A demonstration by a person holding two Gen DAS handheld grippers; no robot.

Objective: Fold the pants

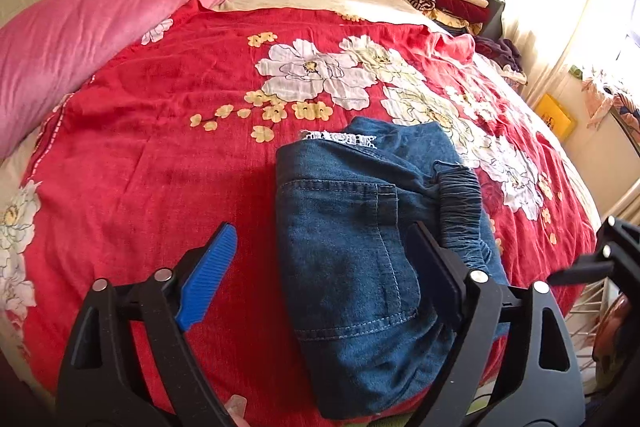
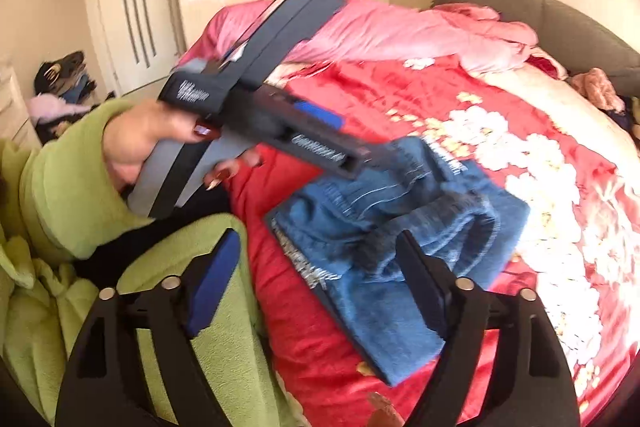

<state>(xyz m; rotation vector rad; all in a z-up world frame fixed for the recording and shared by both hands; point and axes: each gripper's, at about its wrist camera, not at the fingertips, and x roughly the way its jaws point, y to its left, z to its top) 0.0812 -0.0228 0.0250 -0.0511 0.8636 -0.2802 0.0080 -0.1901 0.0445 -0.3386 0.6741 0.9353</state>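
Nearest the lens, the left gripper [image 1: 324,263] hangs with its jaws spread wide and nothing pinched; its blue pad sits over bare red bedspread [image 1: 160,147] while its black finger overlaps the folded pants [image 1: 344,227]. Seen from the right wrist, the right gripper [image 2: 320,283] is likewise spread and empty, the pants [image 2: 400,227] lying flat just beyond and under its black finger, right of a green sleeve [image 2: 68,195].
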